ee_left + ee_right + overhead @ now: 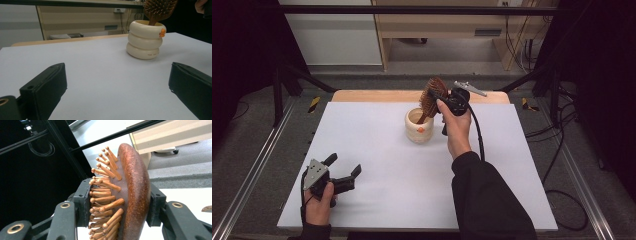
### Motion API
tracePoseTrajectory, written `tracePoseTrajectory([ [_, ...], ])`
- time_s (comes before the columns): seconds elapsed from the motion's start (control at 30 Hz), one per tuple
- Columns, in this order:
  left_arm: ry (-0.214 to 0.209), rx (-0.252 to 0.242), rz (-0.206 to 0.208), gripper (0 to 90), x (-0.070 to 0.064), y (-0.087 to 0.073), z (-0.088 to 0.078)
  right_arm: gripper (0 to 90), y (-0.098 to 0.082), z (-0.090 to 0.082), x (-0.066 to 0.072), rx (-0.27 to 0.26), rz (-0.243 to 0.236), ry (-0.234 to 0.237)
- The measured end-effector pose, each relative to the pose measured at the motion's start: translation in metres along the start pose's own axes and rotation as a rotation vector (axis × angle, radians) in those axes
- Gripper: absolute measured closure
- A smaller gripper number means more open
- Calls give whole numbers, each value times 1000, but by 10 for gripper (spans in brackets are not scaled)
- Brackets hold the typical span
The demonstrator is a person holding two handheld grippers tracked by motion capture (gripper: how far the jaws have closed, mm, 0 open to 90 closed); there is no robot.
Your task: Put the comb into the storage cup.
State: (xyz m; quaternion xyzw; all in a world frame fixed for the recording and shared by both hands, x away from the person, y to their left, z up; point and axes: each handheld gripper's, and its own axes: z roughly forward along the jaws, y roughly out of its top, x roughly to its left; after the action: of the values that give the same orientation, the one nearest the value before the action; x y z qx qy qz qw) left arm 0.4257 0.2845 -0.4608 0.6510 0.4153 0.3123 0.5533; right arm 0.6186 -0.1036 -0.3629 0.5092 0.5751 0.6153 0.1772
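Observation:
A wooden hairbrush [432,96] with wooden pins stands tilted with its handle down in a cream ringed cup [419,126] near the back middle of the white table. My right gripper [438,97] is shut on the brush head; in the right gripper view the jaws clamp the hairbrush [125,195], one on the pins, one on its smooth back. My left gripper [344,170] rests open on the front left of the table, nothing between its jaws. The left gripper view looks across the table to the cup [145,40] and the hairbrush [158,10] above it.
The white table [377,160] has a wooden strip along its back edge. Black frame bars and cables stand at both sides. A light wooden cabinet [447,25] stands on the floor behind the table.

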Motion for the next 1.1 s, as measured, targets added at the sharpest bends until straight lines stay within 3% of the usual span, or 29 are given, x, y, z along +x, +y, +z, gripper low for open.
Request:
tracePoseTrajectory([
  [1.1,-1,4,-3,16,0,0,0,492,-8,6,-2,7,37,14],
])
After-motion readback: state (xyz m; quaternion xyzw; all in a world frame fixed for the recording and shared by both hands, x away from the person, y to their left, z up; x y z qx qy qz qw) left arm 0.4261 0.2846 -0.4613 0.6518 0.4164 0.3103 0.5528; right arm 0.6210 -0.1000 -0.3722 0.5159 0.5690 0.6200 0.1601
